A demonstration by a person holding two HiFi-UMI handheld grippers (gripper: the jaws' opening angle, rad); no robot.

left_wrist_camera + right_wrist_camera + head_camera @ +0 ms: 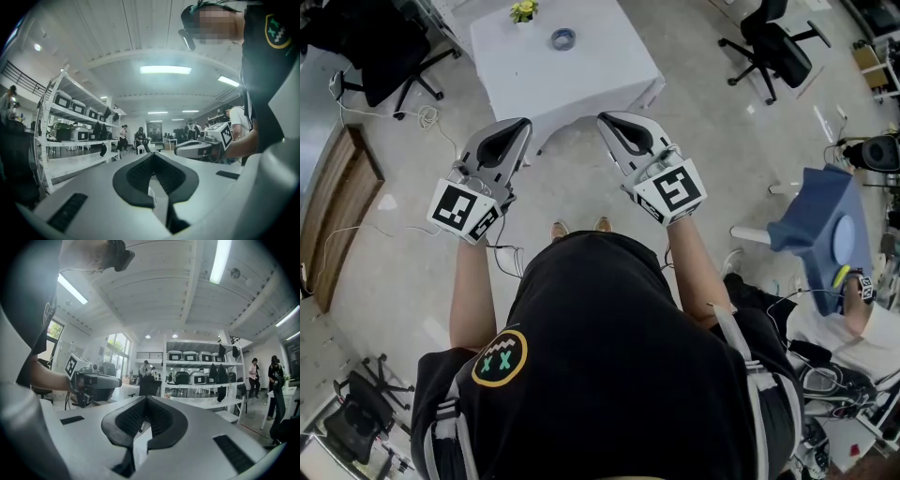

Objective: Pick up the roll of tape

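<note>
While the person stands on the pale floor short of the white tabletop (609, 70), both grippers are held level in front of the body with nothing in them. The left gripper (521, 124) has its jaws pressed together: its own view shows the dark pads meeting at the tip with no gap and nothing between them. The right gripper (607, 120) is the same, its jaws together and empty. The two tips lean slightly toward each other, and both point at the near edge of the tabletop without reaching it.

The roll of tape (563, 38) lies on the tabletop, well apart from both grippers. It is a bluish ring lying flat, its open centre facing up, so its axis stands upright and no side of it points any particular way. It sits toward the far part of the tabletop, near a small yellow-green plant (523, 10) that stands beyond it and to its left.

A black office chair (389, 52) stands left of the tabletop and another well off to the right. Storage shelves (197, 373) show in the right gripper view.
</note>
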